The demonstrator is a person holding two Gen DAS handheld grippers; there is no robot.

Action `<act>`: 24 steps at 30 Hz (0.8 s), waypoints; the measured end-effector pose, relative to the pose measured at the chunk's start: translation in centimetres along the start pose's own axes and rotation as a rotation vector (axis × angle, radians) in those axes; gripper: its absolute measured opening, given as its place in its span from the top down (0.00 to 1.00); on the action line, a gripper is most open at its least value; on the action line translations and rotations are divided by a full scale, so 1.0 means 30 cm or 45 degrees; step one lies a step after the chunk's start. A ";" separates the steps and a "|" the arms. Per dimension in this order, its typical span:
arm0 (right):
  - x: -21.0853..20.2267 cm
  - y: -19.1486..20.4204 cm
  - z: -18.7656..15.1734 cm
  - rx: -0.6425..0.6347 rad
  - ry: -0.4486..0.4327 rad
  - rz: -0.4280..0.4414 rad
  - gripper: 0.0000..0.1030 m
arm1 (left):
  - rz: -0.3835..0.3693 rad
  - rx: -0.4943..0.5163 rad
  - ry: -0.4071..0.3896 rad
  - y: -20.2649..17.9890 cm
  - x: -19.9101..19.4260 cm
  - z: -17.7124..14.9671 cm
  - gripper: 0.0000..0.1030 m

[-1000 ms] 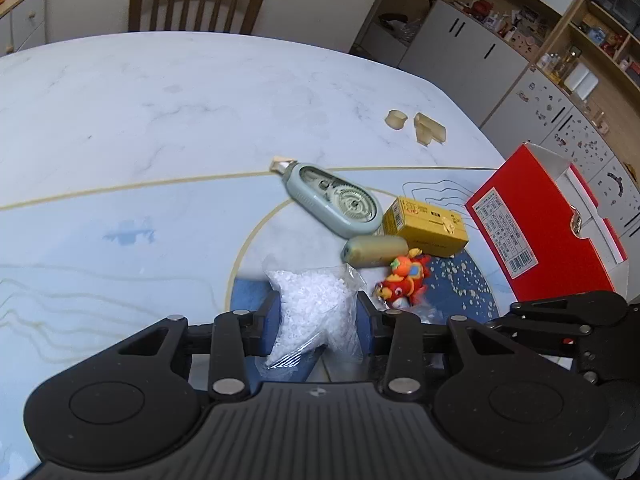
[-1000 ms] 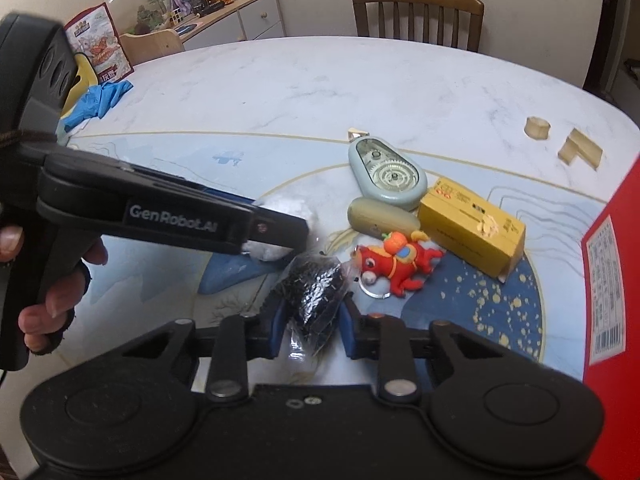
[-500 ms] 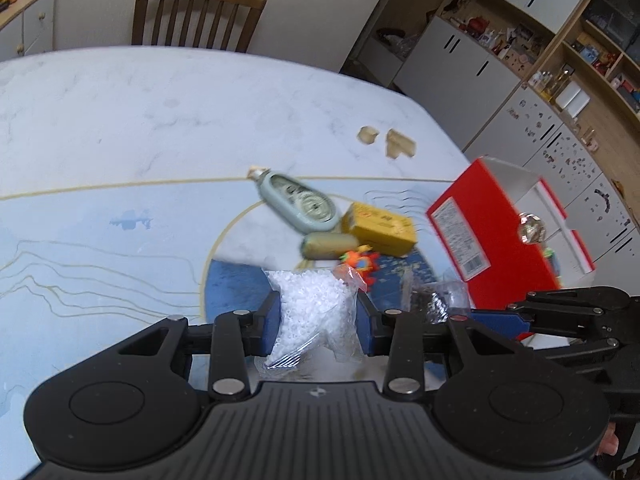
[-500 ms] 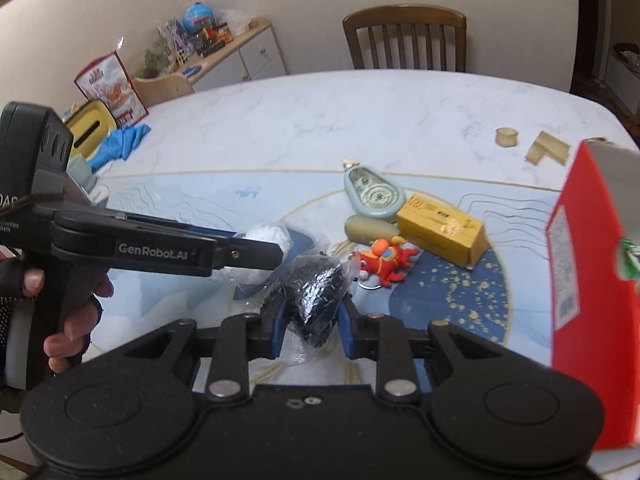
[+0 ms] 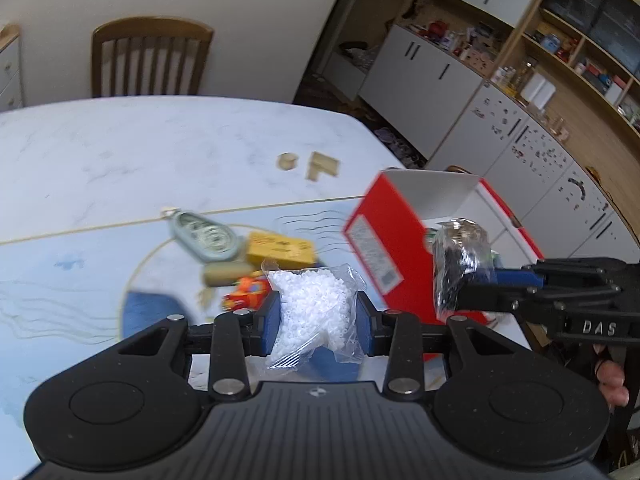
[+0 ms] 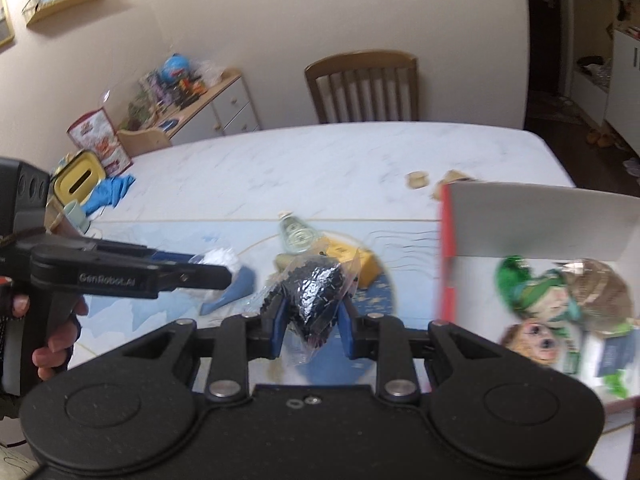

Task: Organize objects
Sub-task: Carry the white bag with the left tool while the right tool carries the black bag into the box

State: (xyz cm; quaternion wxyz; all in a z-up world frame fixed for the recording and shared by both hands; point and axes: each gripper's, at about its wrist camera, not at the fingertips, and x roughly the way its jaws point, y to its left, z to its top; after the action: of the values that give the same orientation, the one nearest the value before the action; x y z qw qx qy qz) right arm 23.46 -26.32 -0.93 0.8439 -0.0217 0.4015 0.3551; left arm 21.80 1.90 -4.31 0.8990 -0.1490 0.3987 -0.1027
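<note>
Your left gripper (image 5: 318,316) is raised above the table, its blue pads (image 5: 270,322) pressed in on a bag of white beads (image 5: 316,312). Your right gripper (image 6: 312,316) is also lifted, its pads clamped on a bag of black beads (image 6: 316,296), and sits just right of the left one. Your fingers (image 6: 52,354) wrap the left handle at the near left.

Both handheld tools are matte black plastic with ribbed housings, round side discs and silver screw heads. The left gripper (image 5: 317,314) and right gripper (image 6: 311,318) carry blue pads; white "GenRobot.AI" and "DAS" lettering marks their sides.
</note>
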 end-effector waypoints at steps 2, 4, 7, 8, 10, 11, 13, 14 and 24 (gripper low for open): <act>-0.038 -0.044 -0.002 0.010 -0.019 -0.016 0.75 | -0.007 0.018 -0.003 -0.052 0.010 0.008 0.63; -0.069 -0.091 -0.006 0.022 -0.031 -0.025 0.75 | -0.015 0.037 -0.004 -0.104 0.026 0.015 0.63; -0.108 -0.159 -0.021 0.035 -0.041 -0.041 0.75 | -0.024 0.064 -0.003 -0.185 0.054 0.025 0.63; -0.119 -0.182 -0.026 0.038 -0.043 -0.046 0.75 | -0.026 0.072 0.000 -0.212 0.065 0.028 0.63; -0.140 -0.228 -0.039 0.049 -0.046 -0.057 0.75 | -0.029 0.090 0.007 -0.266 0.090 0.032 0.63; -0.149 -0.251 -0.043 0.056 -0.048 -0.059 0.75 | -0.030 0.098 0.011 -0.290 0.102 0.034 0.63; -0.167 -0.298 -0.052 0.068 -0.050 -0.072 0.75 | -0.036 0.116 0.019 -0.339 0.129 0.037 0.63; -0.175 -0.320 -0.057 0.073 -0.052 -0.075 0.75 | -0.038 0.126 0.022 -0.363 0.141 0.038 0.63; -0.200 -0.504 -0.080 0.083 -0.027 -0.110 0.75 | -0.021 0.204 0.076 -0.557 0.297 0.067 0.63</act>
State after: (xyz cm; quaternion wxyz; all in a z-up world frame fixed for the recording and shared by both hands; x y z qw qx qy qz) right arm 28.63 -41.88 -2.16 0.8630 -0.0077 0.4027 0.3051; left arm 28.10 -16.05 -3.31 0.8950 -0.0768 0.4145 -0.1459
